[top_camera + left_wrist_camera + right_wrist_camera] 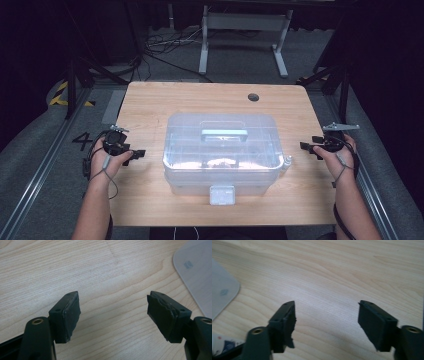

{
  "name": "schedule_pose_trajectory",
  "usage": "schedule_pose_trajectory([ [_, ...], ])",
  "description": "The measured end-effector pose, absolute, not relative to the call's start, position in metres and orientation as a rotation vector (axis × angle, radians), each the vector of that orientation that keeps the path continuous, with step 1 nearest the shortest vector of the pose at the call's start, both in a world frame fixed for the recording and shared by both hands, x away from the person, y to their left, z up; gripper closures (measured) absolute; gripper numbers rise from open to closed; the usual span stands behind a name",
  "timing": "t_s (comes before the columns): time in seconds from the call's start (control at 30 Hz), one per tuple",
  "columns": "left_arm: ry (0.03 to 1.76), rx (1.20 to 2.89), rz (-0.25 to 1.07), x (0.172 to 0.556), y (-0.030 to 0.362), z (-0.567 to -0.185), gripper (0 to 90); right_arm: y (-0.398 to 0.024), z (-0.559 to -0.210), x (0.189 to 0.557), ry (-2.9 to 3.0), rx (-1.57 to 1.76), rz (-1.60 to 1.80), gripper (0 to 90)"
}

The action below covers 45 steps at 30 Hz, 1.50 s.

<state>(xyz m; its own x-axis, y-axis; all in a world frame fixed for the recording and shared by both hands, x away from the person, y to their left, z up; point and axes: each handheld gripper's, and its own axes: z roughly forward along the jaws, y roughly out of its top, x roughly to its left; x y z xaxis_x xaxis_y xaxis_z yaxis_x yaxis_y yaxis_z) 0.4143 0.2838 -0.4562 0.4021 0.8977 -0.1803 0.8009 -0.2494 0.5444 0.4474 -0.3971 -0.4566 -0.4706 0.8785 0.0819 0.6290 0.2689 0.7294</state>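
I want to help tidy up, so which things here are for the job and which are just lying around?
For the job:
- clear plastic box, lid on, with its front latch
- left gripper, open
- right gripper, open

Just around:
- small white bottle beside the box
- cables on the floor
- metal stand behind the table

Clear plastic storage box, lid shut, handle flat, mid-table.

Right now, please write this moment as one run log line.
left gripper: open, empty | right gripper: open, empty | clear box: lid on, centre of table, untouched
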Motion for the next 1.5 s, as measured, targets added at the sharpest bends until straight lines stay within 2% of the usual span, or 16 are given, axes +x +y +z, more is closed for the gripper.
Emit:
schedule_pose_trajectory([
  [0.47, 1.428, 2.069, 0.264, 0.411, 0.291, -0.444, 33.5, -0.398, -0.455, 0.445, 2.206, 1.341, 1.019, 37.3],
  [0.53, 1.424, 2.05, 0.236, 0.411, 0.293, -0.443, 33.6, -0.398, -0.455, 0.445, 2.212, 1.314, 1.032, 44.1],
  [0.6, 1.405, 2.026, 0.204, 0.411, 0.293, -0.442, 33.8, -0.397, -0.456, 0.444, 2.217, 1.293, 1.089, 46.1],
  [0.77, 1.379, 2.045, 0.217, 0.412, 0.289, -0.438, 33.9, -0.393, -0.457, 0.442, 2.224, 1.232, 1.077, 51.2],
  [1.0, 1.336, 2.052, 0.247, 0.413, 0.284, -0.425, 34.1, -0.395, -0.456, 0.44, 2.21, 1.29, 1.083, 47.8],
  [1.27, 1.234, 2.091, 0.274, 0.409, 0.273, -0.386, 34.9, -0.396, -0.459, 0.437, 2.227, 1.31, 1.052, 46.8],
  [1.5, 1.087, 2.071, 0.257, 0.409, 0.254, -0.343, 35.3, -0.397, -0.46, 0.433, 2.225, 1.348, 1.055, 49.9],
])
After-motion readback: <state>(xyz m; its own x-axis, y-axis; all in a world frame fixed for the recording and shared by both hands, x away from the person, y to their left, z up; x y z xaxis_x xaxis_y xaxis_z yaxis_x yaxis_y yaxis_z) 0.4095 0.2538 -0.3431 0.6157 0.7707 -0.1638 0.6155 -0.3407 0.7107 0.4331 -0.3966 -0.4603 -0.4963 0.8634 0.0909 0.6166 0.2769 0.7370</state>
